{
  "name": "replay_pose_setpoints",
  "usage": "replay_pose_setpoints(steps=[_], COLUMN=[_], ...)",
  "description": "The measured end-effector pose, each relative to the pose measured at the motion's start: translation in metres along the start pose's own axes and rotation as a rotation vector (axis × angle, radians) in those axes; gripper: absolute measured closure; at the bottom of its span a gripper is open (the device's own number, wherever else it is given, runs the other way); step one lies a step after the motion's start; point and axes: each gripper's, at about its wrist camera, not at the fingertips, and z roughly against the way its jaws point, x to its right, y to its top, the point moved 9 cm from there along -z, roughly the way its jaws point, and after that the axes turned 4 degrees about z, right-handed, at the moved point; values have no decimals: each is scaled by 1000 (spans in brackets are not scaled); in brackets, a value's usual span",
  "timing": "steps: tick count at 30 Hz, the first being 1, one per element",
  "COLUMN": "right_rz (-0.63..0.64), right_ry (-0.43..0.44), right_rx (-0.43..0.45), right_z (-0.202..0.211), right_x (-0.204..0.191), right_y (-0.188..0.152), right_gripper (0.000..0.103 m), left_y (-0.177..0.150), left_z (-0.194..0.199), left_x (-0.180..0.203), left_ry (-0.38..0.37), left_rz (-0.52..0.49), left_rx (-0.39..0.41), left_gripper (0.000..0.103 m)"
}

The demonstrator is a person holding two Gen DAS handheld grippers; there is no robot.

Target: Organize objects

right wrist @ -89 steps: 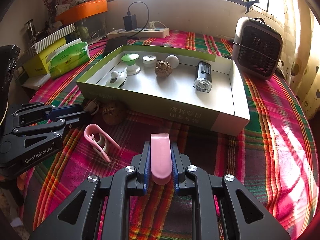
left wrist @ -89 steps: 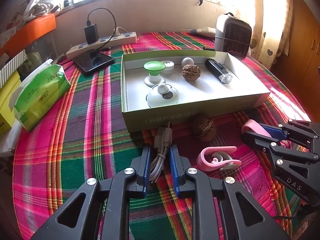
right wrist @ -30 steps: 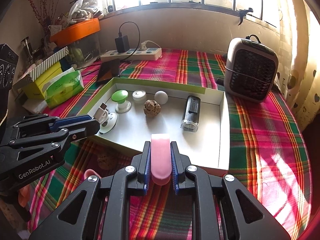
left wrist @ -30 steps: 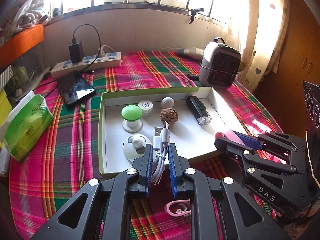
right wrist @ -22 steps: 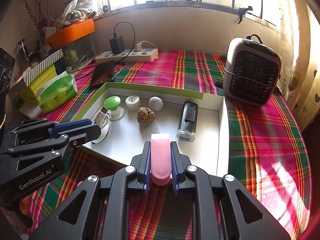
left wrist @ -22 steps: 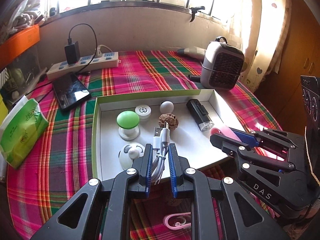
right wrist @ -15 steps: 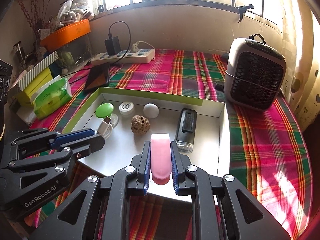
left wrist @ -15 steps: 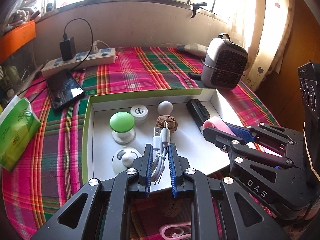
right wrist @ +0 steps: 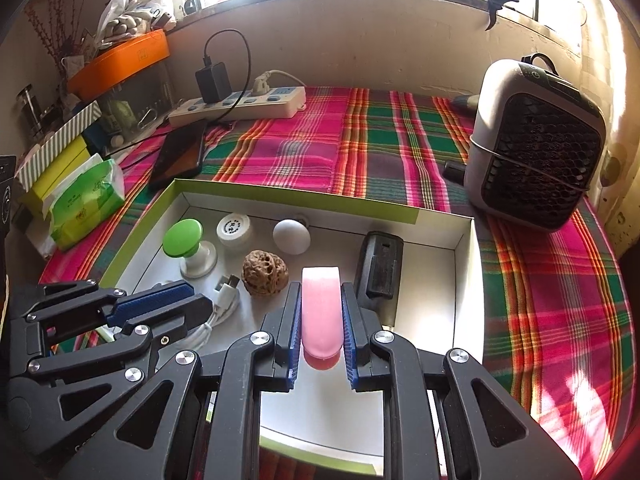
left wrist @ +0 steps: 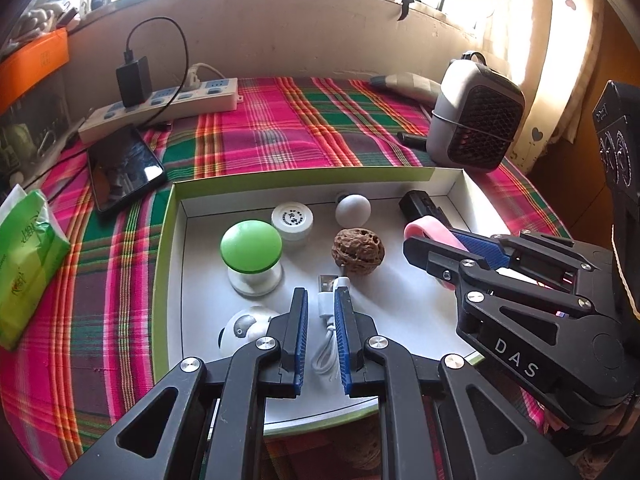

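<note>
Left gripper [left wrist: 321, 332] clamped on a coiled white USB cable [left wrist: 329, 322], plug forward toward the walnut [left wrist: 357, 251], above the box [left wrist: 168, 236] floor near its front edge. Right gripper [right wrist: 321, 320] clamped on a pink clip [right wrist: 321, 312], long axis toward the box's back wall, beside the black flashlight [right wrist: 379, 270].

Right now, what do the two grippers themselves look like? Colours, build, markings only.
Both are matte black plastic linkage frames with triangular cut-outs and silver pivot screws, ending in two flat fingers lined with ribbed blue pads. The left gripper shows partial white lettering in the right wrist view. The right gripper reads "DAS" in white in the left wrist view. No sleeves or cables visible on either.
</note>
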Motion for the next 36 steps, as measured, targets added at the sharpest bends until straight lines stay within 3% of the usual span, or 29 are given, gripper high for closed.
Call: replay_pose_setpoints(steps=[36], right_rz=[14], right_ry=[7], right_rx=[-48], right_z=[-27], right_x=[-3], right_y=[7], right_gripper=[84], left_y=[3], left_z=[-7], left_x=[-9], left_ry=[35], left_rz=[7], left_rx=[5], left_gripper=[91])
